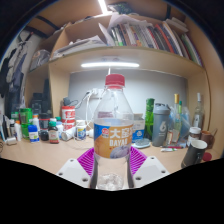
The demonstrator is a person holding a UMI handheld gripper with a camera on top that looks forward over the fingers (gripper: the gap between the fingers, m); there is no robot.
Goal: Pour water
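Observation:
A clear plastic water bottle with a red cap and an orange-and-blue label stands upright between my gripper's two fingers. Both purple pads press against the bottle's sides at and below the label, so the gripper is shut on it. The bottle's base sits low between the fingers, and I cannot tell whether it rests on the wooden desk or hangs just above it. Water shows in the bottle's lower part.
Small bottles and jars crowd the desk's back left. A green bottle, a grey canister and glass bottles stand back right. A white cup sits at the right. A shelf with books hangs overhead.

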